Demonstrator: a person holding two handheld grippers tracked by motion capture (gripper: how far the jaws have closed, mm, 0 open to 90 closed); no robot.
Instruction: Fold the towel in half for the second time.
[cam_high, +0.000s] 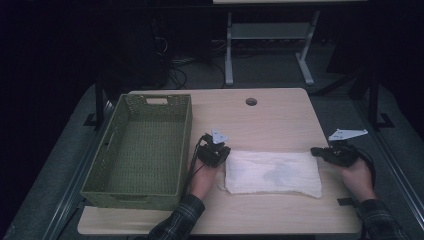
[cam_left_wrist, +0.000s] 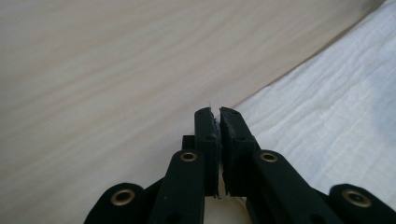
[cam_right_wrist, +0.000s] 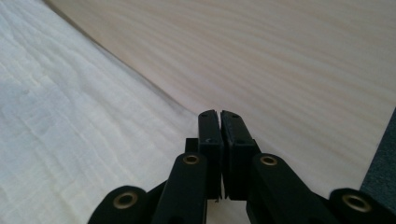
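Both tongs are closed at opposite ends of the white cloth (cam_high: 272, 172): the left gripper (cam_high: 220, 152) pinches its corner, while the right gripper (cam_high: 316, 151) looks empty.

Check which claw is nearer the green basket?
Left. The left claw sits between the green basket and the white cloth, at the cloth's left end. The right claw is at the cloth's far right end, the whole cloth between.

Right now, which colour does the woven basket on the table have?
The basket is olive green, seen best in the high view.
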